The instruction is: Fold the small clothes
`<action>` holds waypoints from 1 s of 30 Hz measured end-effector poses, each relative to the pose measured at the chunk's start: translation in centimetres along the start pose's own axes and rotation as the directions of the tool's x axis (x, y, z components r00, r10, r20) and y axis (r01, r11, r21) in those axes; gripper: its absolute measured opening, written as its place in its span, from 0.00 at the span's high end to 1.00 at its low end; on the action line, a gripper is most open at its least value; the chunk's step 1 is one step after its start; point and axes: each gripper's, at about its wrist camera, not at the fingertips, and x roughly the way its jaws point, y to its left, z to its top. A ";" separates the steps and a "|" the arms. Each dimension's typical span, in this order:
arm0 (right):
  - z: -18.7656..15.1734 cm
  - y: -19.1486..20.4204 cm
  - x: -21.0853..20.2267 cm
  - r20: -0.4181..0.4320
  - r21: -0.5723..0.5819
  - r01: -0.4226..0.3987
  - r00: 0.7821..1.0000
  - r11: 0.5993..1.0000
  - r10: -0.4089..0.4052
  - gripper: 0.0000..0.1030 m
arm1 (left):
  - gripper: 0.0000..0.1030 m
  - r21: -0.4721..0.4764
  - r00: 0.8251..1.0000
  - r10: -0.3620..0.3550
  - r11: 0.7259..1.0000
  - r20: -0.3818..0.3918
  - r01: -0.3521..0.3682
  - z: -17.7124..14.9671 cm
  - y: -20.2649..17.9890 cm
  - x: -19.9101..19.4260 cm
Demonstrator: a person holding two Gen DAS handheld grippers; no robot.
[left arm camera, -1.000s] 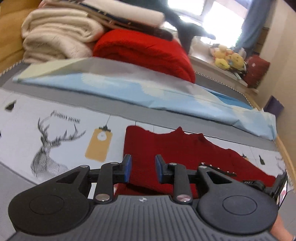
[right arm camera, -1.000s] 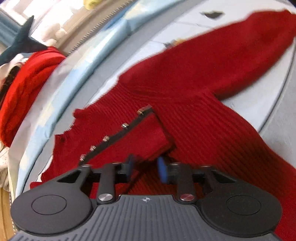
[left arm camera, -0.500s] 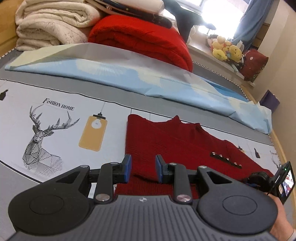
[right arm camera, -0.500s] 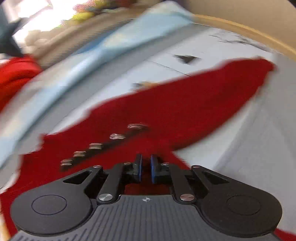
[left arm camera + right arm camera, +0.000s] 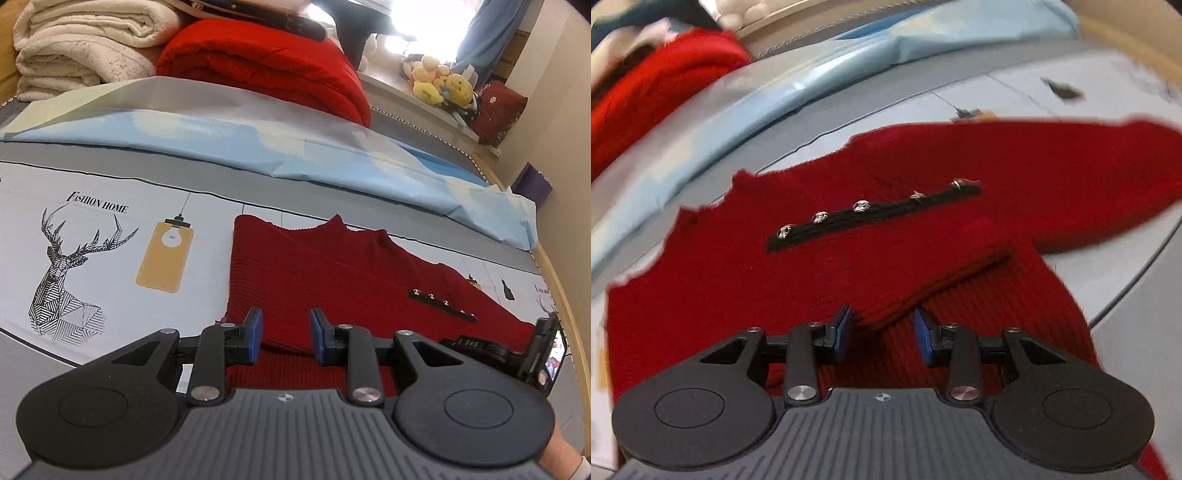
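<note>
A dark red knit sweater lies flat on the printed bed cover. One sleeve is folded across its body, and a black strip with metal buttons shows on it. My left gripper hangs open just over the sweater's near left edge, with nothing between its pads. My right gripper is over the sweater and its jaws are opening. The cuff end of the folded sleeve lies loose between them, and the pads do not press it. The other sleeve stretches out to the right.
A folded light blue sheet runs across the bed behind the sweater. Behind it are a bright red blanket and cream blankets. Plush toys sit on a ledge. The wooden bed edge curves along the right.
My right gripper's jaws went from nearly shut on the sleeve to apart, and the sleeve now lies folded on the body. The left gripper sank slightly toward the sweater.
</note>
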 end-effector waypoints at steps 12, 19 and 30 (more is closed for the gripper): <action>1.4 -1.5 -3.4 0.041 -0.001 -0.022 0.999 1.000 0.022 0.55 | 0.67 0.035 1.000 0.011 0.999 -0.005 -0.011 -0.3 -0.9 0.1; 3.6 -8.9 -5.4 0.128 0.128 0.041 0.990 0.991 -0.058 0.55 | 0.67 0.057 1.000 0.010 0.998 -0.011 -0.009 -0.6 -2.1 0.6; 4.9 -25.2 -7.8 0.191 0.465 0.133 0.950 0.875 -0.246 0.45 | 0.60 0.196 0.999 0.027 0.980 -0.019 -0.023 -2.6 -5.9 2.1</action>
